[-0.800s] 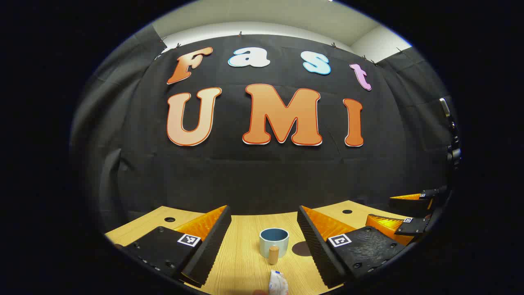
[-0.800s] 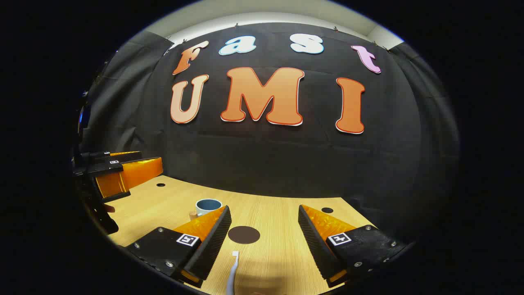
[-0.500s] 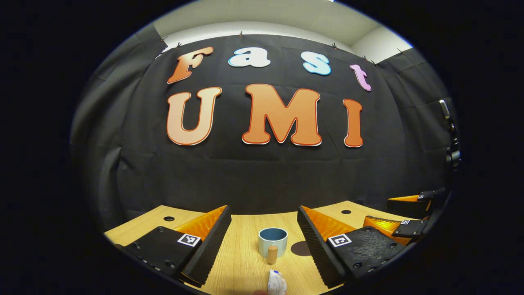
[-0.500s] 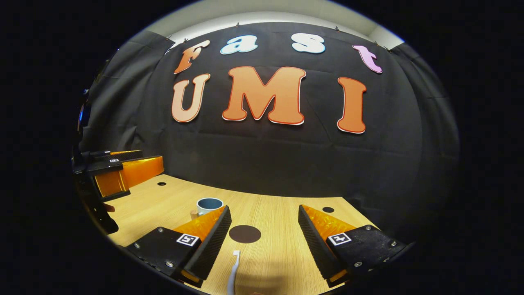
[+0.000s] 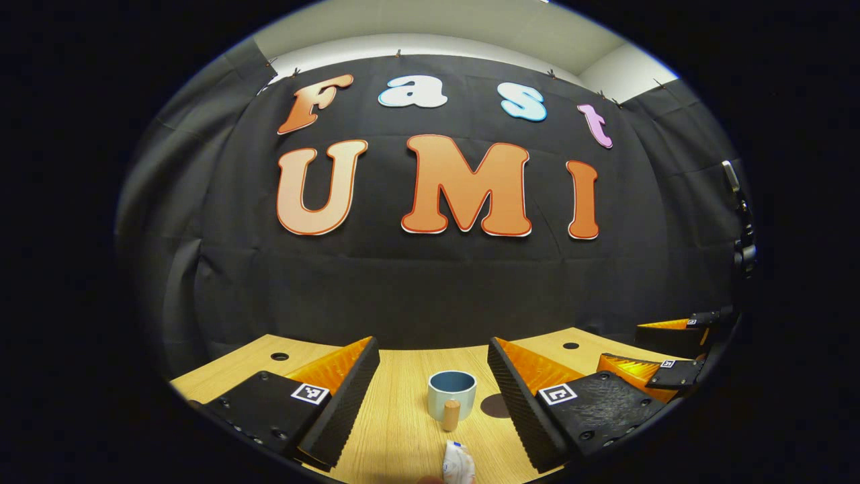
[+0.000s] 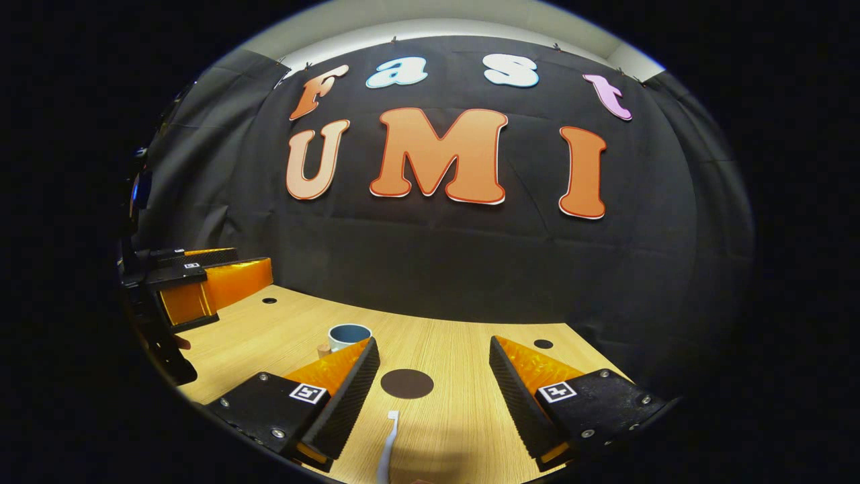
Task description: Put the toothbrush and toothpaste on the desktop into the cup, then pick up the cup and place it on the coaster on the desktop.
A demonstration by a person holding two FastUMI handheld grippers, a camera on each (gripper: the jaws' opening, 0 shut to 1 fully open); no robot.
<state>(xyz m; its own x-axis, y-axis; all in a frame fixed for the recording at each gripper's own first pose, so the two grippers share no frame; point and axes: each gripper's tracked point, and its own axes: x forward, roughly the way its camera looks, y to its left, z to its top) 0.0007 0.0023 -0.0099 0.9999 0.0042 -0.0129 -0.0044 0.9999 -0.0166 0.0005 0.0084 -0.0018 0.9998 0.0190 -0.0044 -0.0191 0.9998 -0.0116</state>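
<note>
A pale cup (image 5: 451,394) with a blue inside and a wooden knob handle stands on the wooden desktop (image 5: 403,430), straight ahead between the fingers of my open left gripper (image 5: 434,349). The white toothpaste tube (image 5: 457,465) lies on the desk just below the cup, nearer the camera. A dark round coaster (image 5: 496,406) sits right of the cup. In the right gripper view a white toothbrush (image 6: 388,445) lies between the fingers of my open right gripper (image 6: 434,348), with the coaster (image 6: 406,384) beyond it and the cup (image 6: 349,335) farther left.
Round holes (image 6: 543,344) are cut in the desktop near its back corners. The black cloth wall closes off the back edge. The right gripper (image 5: 662,366) hangs at the right in the left gripper view; the left gripper (image 6: 195,286) hangs at the left in the right gripper view.
Both views have shifted very slightly; the toothbrush and coaster sit a little farther right in the right gripper view. Nothing has been taken hold of.
</note>
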